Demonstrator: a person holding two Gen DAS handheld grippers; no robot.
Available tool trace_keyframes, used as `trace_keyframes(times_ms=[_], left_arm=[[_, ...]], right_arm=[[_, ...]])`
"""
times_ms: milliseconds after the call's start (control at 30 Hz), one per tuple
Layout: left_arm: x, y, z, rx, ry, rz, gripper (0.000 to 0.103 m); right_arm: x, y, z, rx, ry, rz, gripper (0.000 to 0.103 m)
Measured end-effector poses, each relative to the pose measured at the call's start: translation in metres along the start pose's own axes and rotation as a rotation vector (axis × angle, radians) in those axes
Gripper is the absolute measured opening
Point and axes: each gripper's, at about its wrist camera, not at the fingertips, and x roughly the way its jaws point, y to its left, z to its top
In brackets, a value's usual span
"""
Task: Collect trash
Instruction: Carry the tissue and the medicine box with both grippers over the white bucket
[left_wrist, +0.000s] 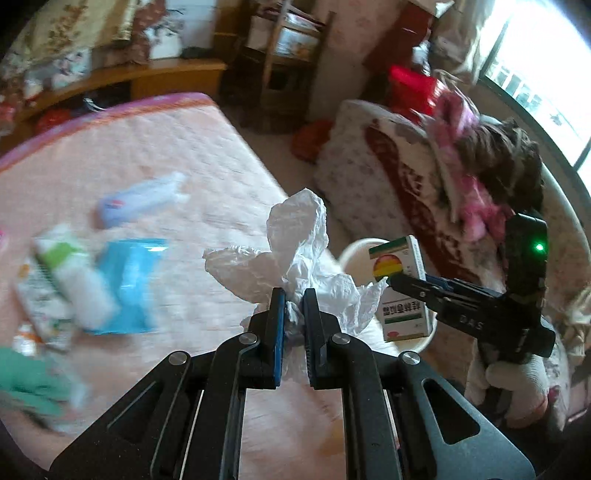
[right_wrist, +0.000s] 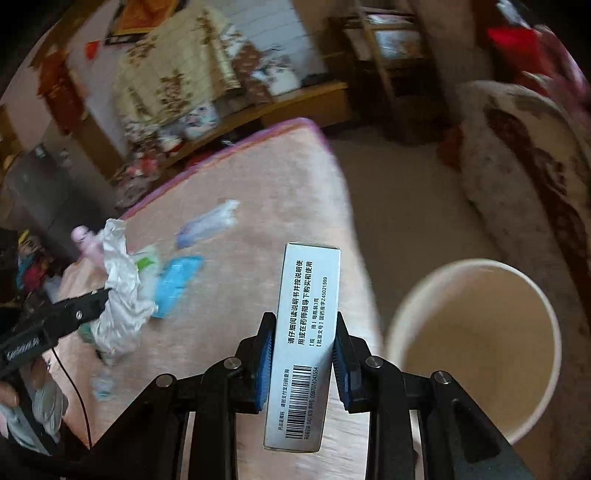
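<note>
My left gripper (left_wrist: 294, 297) is shut on a crumpled white tissue (left_wrist: 295, 247), held above the pink bed (left_wrist: 184, 155). From the right wrist view the same tissue (right_wrist: 118, 295) hangs at the left, in the left gripper (right_wrist: 105, 293). My right gripper (right_wrist: 301, 321) is shut on a white medicine box (right_wrist: 306, 332) with a barcode, lifted over the bed's edge. In the left wrist view that medicine box (left_wrist: 400, 288) and the right gripper (left_wrist: 391, 282) sit over a cream bucket (left_wrist: 354, 251). The cream bucket (right_wrist: 476, 339) stands on the floor to the right and looks to hold nothing.
On the bed lie a blue packet (left_wrist: 129, 284), a white tube with a green band (left_wrist: 74, 273), a clear plastic bottle (left_wrist: 144, 199) and other wrappers. A patterned sofa (left_wrist: 388, 192) with piled clothes stands right of the bucket. Wooden shelves (left_wrist: 288, 55) stand behind.
</note>
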Motion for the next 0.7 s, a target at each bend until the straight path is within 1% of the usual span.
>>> trace_keyframes(times_ms=[67,233,333,400,567,600,633,667,700], left_arm=[[0.019,-0.02,0.006,0.026,0.01,-0.018,0.007],[0.058,-0.059,0.015,0.074,0.039,-0.052,0.007],[0.082,-0.081,0.016,0.106,0.055,-0.055,0.007],[0.096,-0.094,0.015,0.123,0.06,-0.072,0.007],[0.125,-0.112,0.014,0.124,0.071,-0.116,0.01],[0.13,-0.115,0.014,0.125,0.075,-0.124,0.012],[0.133,-0.116,0.013,0.124,0.082,-0.134,0.021],[0.137,-0.116,0.012,0.115,0.095,-0.152,0.035],[0.138,-0.116,0.011,0.106,0.099,-0.165,0.043]], right_arm=[[-0.005,-0.026,-0.002,0.04,0.014,-0.038,0.027],[-0.008,-0.075,-0.006,0.102,0.048,-0.12,0.027],[-0.005,-0.099,-0.011,0.131,0.073,-0.157,0.027],[-0.003,-0.112,-0.014,0.146,0.084,-0.178,0.027],[-0.004,-0.141,-0.026,0.177,0.093,-0.25,0.027],[-0.003,-0.148,-0.028,0.197,0.099,-0.253,0.028],[-0.004,-0.154,-0.029,0.215,0.103,-0.262,0.034],[-0.003,-0.156,-0.031,0.223,0.097,-0.275,0.047],[-0.005,-0.159,-0.032,0.224,0.088,-0.289,0.052]])
